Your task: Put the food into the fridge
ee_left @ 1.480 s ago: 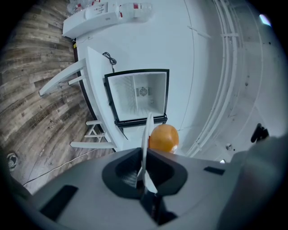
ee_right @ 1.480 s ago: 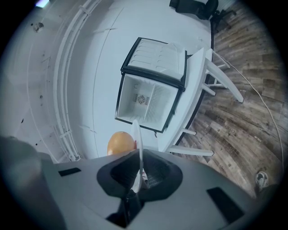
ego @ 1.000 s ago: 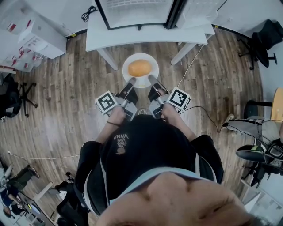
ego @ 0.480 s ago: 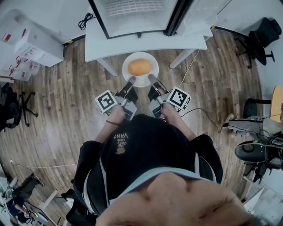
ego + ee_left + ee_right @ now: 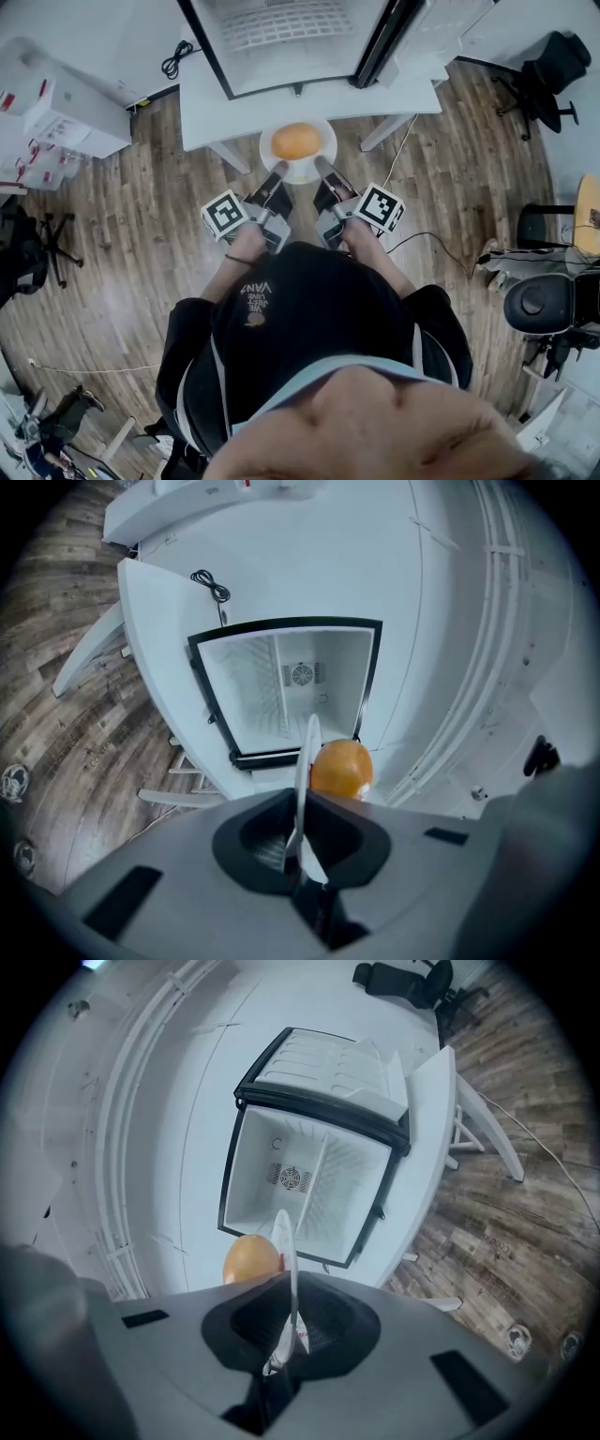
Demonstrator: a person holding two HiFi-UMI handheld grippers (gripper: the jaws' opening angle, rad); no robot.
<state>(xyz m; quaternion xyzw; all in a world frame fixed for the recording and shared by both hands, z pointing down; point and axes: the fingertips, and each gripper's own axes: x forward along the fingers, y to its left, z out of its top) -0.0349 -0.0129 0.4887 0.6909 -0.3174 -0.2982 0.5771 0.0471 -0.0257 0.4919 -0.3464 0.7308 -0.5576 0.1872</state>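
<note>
Between the person and the open fridge (image 5: 298, 42), a white plate (image 5: 266, 150) hangs in the air, pinched at its near rim by both claws. The left claw (image 5: 278, 172) is closed narrow on the rim at the near left. The right claw (image 5: 320, 166) is closed narrow on it at the near right. Each gripper view shows the thin edge of the plate running straight up between the jaws. The food (image 5: 296, 142), a round orange-brown piece that could be a bun or a fruit, lies loose on the middle of the plate. It sits just beyond both claws and touches neither.

The main risk looks to be the food rolling. It is round, nothing pins it, and the plate is gripped along one side only. Any dip of the far rim would probably send it off toward the floor or onto the white surface (image 5: 211, 98) that carries the fridge.

A second risk is the grip itself. Both holds sit on a thin, smooth rim, so the plate could slip or tilt if the two hands move unevenly or twist against each other.

The plate must also pass the dark frame of the opening, with the door (image 5: 417, 33) standing open at the right. A sideways drift could knock the rim and jolt the food loose.
</note>
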